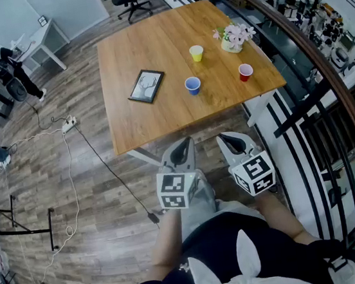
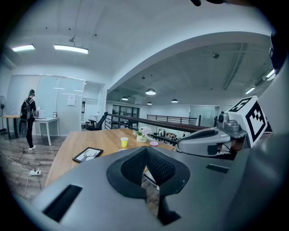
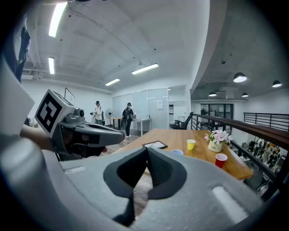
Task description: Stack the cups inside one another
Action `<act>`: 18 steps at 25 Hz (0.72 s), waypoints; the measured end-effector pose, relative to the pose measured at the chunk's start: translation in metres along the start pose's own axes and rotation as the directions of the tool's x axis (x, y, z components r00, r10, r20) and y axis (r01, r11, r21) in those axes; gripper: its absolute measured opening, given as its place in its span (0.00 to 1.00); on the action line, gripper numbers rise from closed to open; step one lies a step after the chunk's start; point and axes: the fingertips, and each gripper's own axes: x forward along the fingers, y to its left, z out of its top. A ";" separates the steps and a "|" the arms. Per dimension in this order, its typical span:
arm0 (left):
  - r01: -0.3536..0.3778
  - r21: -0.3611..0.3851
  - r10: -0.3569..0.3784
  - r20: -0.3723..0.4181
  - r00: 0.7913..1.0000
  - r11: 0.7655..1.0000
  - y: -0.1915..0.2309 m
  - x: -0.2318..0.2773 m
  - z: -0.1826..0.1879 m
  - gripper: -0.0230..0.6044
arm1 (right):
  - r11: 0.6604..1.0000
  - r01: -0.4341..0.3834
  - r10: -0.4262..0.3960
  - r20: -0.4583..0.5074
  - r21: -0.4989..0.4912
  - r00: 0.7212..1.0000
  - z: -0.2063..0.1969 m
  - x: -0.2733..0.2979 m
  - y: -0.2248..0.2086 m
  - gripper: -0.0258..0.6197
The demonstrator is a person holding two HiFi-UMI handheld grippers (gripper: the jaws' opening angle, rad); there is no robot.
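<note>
While no cup is yet lifted, the left gripper [image 1: 181, 149] and right gripper [image 1: 233, 142] are held closed and empty, well short of the flower pot [image 1: 233, 38]; yellow cup [image 1: 197, 53], blue cup [image 1: 193, 85] and red cup [image 1: 245, 72] are spread near it. A reach with jaws opened is likely needed.

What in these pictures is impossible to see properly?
- Blue cup: right gripper view, lower part hidden behind the right gripper.
- Framed picture: head view, its drawing too small to make out.
- Yellow cup and red cup: head view, too small to tell whether anything is inside.
</note>
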 end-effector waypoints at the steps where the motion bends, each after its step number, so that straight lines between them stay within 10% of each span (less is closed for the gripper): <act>1: 0.000 -0.002 0.000 0.000 1.000 1.000 0.000 0.000 -0.001 0.06 | 1.000 -0.001 0.001 0.000 0.001 1.000 -0.001 0.000 0.000 0.04; 18: 0.021 -0.026 -0.022 -0.048 0.999 0.999 0.015 0.032 -0.013 0.06 | 0.999 0.004 -0.003 -0.030 0.045 1.000 -0.011 0.030 -0.017 0.04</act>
